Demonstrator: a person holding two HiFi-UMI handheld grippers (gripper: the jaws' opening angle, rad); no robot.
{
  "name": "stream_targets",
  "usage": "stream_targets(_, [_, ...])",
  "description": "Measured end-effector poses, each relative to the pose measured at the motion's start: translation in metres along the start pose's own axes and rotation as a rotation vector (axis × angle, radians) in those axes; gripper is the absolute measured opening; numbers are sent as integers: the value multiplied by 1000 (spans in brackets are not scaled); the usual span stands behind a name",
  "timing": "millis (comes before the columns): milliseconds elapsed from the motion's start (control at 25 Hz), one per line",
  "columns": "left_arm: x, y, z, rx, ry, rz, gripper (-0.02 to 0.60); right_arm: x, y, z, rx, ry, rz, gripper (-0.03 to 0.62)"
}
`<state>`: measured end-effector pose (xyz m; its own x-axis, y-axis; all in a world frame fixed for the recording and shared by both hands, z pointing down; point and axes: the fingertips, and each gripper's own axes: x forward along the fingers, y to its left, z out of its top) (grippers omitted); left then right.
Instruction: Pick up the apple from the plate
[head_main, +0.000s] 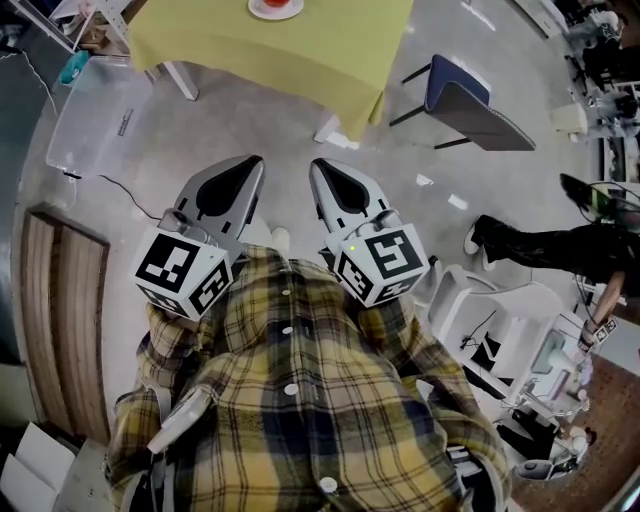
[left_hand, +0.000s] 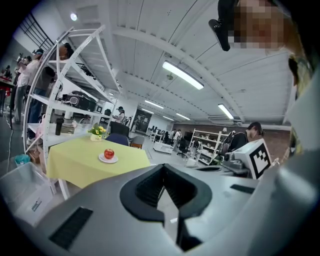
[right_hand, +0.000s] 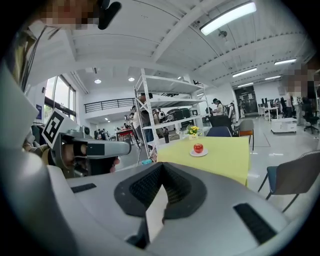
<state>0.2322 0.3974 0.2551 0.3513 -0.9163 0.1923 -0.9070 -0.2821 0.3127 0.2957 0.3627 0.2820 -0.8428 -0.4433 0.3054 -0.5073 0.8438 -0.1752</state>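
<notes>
A red apple (left_hand: 109, 153) sits on a small white plate (left_hand: 108, 160) on the yellow-clothed table (left_hand: 82, 162), several steps ahead of me. In the right gripper view the apple (right_hand: 198, 148) and plate (right_hand: 198, 153) show on the same table (right_hand: 220, 155). The head view catches only the plate (head_main: 275, 9) at the top edge. My left gripper (head_main: 250, 165) and right gripper (head_main: 322, 168) are held side by side close to my chest, pointing toward the table. Both are shut with nothing between their jaws. Neither is near the apple.
A blue chair (head_main: 465, 100) stands right of the table and a clear plastic box (head_main: 100, 130) lies on the floor to its left. A white shelf rack (right_hand: 165, 107) and a small vase of yellow flowers (right_hand: 193, 131) are behind the table. A person's legs (head_main: 560, 245) reach in at the right.
</notes>
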Motion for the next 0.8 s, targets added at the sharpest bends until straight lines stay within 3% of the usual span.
stream_targets(360, [1, 9, -2, -18, -3, 17, 8, 6, -2, -4, 9, 26, 18, -3])
stream_targets(800, [12, 115, 33, -30, 15, 12, 8, 106, 2, 20, 26, 48, -6, -3])
